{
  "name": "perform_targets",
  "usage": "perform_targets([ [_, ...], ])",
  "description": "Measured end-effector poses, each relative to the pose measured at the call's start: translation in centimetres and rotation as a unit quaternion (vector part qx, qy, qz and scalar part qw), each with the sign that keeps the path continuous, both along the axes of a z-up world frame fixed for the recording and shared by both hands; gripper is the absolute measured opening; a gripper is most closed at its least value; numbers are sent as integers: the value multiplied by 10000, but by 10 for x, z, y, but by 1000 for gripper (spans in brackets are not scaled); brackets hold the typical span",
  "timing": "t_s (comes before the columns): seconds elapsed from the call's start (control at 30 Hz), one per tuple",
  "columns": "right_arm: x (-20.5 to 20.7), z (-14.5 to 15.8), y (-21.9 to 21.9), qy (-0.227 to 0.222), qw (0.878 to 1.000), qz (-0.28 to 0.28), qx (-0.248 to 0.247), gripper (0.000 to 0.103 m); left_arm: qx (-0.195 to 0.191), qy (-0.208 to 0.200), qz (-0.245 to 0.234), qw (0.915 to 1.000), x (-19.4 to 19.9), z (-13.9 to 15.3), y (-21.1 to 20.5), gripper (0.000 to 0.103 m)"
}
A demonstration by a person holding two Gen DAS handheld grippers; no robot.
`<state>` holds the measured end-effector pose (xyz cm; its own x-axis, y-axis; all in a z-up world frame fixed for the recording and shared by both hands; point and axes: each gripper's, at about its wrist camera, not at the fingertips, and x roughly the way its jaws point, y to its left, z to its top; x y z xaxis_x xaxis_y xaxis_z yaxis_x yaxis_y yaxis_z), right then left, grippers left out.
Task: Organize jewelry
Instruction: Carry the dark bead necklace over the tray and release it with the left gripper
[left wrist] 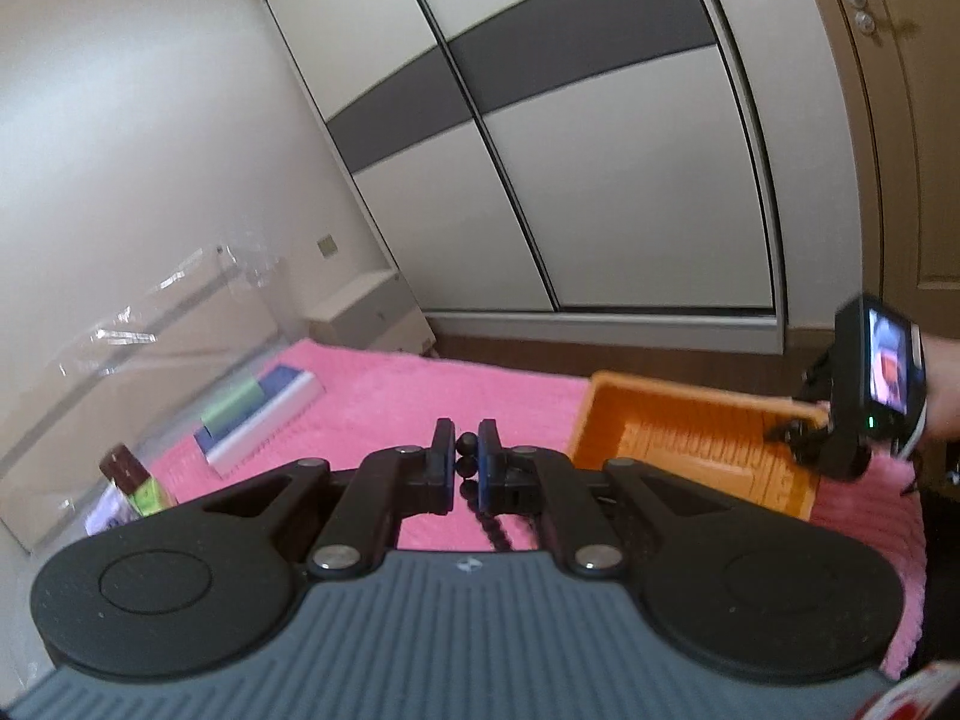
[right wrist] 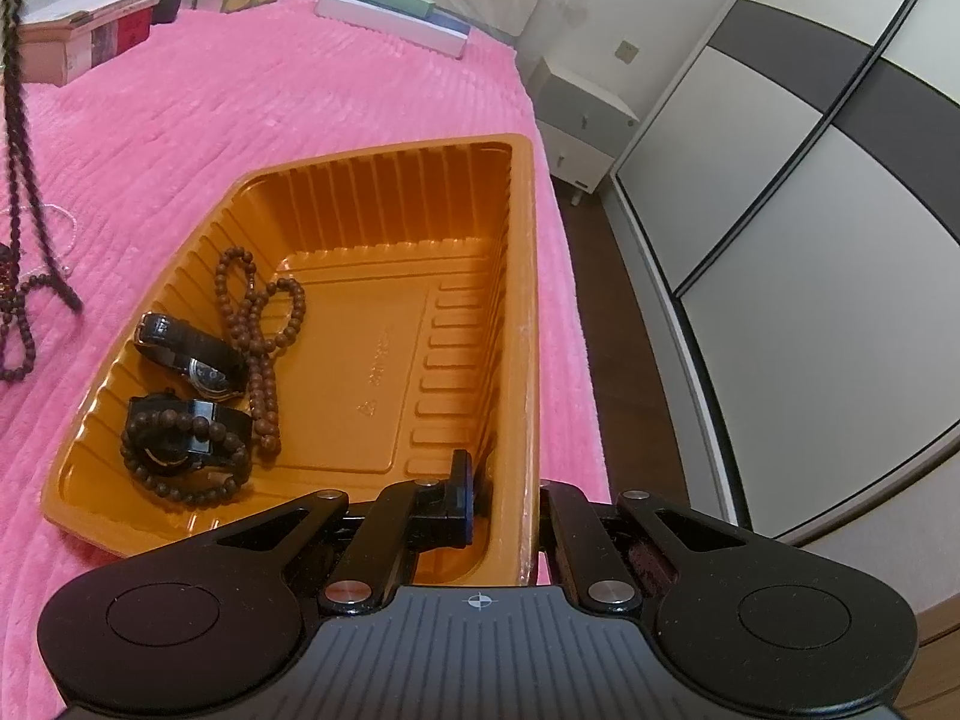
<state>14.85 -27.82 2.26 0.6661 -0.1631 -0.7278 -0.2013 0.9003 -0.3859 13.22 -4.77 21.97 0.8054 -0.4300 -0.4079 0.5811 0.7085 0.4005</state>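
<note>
My left gripper [left wrist: 466,456] is shut on a dark bead necklace [left wrist: 467,469], held above the pink bedspread; the strand hangs down below the jaws and also shows at the left edge of the right wrist view [right wrist: 15,138]. My right gripper [right wrist: 501,495] is shut on the near right wall of the orange tray [right wrist: 522,312]; one finger is inside, the other outside and hidden. In the tray lie two black watches [right wrist: 192,354], a brown bead necklace [right wrist: 264,324] and a bead bracelet [right wrist: 180,450]. The tray also shows in the left wrist view [left wrist: 690,420].
The pink bedspread [right wrist: 240,96] covers the bed. Boxes [right wrist: 84,36] and flat packages [right wrist: 396,18] lie at its far edge. More beads [right wrist: 18,324] lie on the spread left of the tray. A white nightstand [right wrist: 576,114] and sliding wardrobe doors [left wrist: 600,150] stand beyond.
</note>
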Motion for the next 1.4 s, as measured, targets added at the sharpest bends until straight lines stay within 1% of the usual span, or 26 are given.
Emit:
perform_targets([
  [0.3, -2, 2, 3, -2, 10000, 37, 0, 4, -88, -343, -51, 9994, 7, 48, -9, 6],
  [0.47, -3, 3, 4, -15, 10000, 48, 9, 4, -256, -517, -28, 9983, 10, 79, -13, 6],
  [0.67, -3, 4, 5, -16, 10000, 64, 23, 4, -412, -716, -150, 9965, 16, 110, -31, 6],
  [0.77, -3, 4, 4, -15, 10000, 58, 43, 4, -551, -802, -243, 9950, 17, 123, -42, 6],
  [0.9, -2, 4, 3, -10, 10000, 65, 63, 4, -591, -845, -374, 9940, 21, 132, -60, 6],
  [1.03, -3, 4, 2, -6, 9999, 70, 93, 3, -531, -719, -516, 9947, 31, 124, -82, 6],
  [1.23, -2, 3, -1, 20, 9998, 59, 165, 3, -311, -238, -692, 9968, 52, 84, -117, 6],
  [1.4, 0, 2, -3, 37, 9997, 59, 219, 3, -169, 217, -772, 9966, 68, 47, -138, 6],
])
